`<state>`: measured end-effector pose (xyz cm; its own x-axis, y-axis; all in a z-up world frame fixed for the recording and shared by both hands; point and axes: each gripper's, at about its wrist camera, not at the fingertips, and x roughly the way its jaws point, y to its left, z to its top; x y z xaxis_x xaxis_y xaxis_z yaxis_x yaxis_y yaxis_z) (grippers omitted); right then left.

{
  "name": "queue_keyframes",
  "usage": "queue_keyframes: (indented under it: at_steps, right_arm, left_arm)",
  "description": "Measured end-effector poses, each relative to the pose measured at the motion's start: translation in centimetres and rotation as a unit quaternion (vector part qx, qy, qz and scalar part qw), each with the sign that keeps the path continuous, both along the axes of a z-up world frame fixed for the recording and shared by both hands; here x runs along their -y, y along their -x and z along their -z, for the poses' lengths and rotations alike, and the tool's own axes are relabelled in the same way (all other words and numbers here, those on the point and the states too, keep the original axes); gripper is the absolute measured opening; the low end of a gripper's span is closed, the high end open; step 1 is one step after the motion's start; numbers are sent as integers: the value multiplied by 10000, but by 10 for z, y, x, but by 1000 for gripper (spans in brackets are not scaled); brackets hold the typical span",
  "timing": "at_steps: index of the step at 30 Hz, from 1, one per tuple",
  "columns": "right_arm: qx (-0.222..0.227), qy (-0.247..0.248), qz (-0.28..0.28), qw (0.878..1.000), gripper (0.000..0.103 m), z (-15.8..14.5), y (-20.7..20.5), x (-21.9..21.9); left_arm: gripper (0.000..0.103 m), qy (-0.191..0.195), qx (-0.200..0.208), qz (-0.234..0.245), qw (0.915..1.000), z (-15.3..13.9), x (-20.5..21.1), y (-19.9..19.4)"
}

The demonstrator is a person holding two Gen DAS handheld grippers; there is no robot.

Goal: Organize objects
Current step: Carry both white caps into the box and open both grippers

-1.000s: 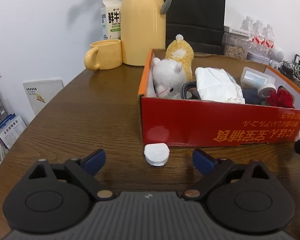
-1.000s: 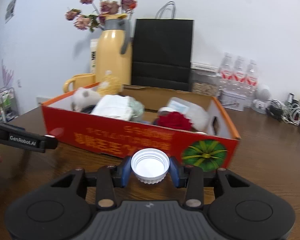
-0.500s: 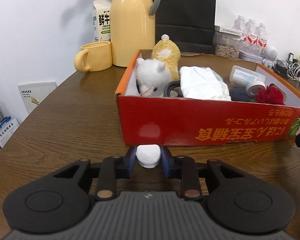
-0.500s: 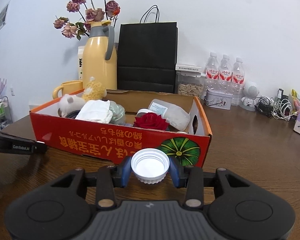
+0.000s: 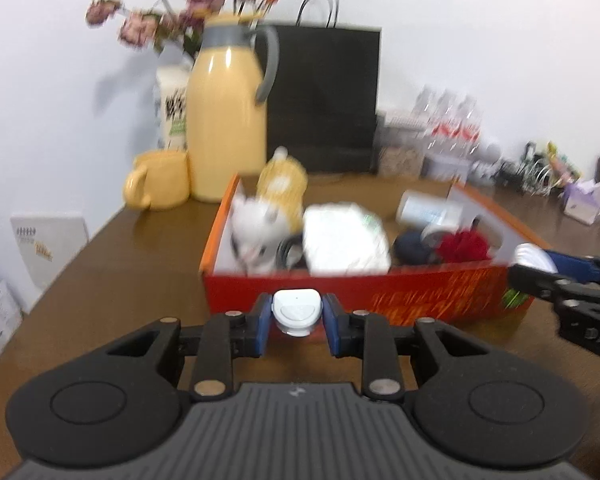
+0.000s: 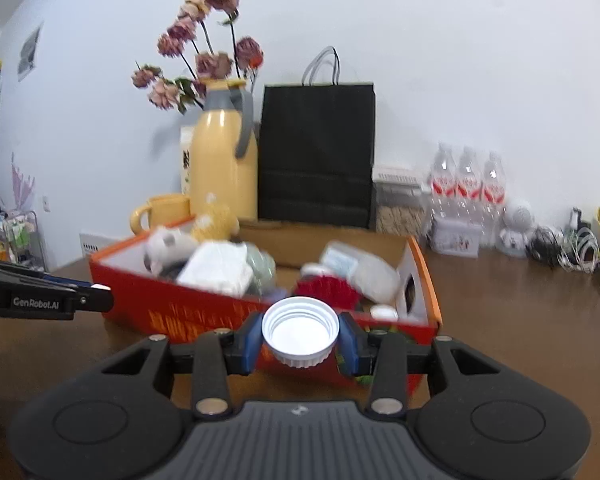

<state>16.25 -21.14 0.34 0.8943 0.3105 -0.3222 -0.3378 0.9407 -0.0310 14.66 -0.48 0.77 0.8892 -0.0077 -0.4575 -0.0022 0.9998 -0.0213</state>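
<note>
The left gripper [image 5: 296,317] is being kept clamped on a small white case [image 5: 296,312], its jaws having just closed, in front of the red box [image 5: 380,292] on the wooden table [image 5: 120,280]; in the right wrist view, the right gripper [image 6: 300,340] is being held closed around a white bottle cap [image 6: 300,330], before the same box's near wall.
</note>
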Motion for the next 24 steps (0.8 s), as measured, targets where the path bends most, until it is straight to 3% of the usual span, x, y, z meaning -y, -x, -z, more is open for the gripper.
queue_keyframes:
  at_steps: [5, 12, 20, 24]
  right_arm:
    - [163, -36, -141, 9998, 39, -16, -13, -15]
    - [109, 29, -260, 9996, 39, -20, -44, -39]
    - [-146, 3, -244, 9996, 39, -6, -86, -54]
    - [-377, -91, -294, 9988, 39, 4, -94, -50]
  left_arm:
    - [28, -86, 321, 39, 9994, -19, 6, -9]
    - [28, 40, 438, -90, 9990, -28, 3, -41]
    - [28, 305, 340, -360, 9983, -9, -6, -85]
    - [28, 226, 247, -323, 9989, 3, -6, -94]
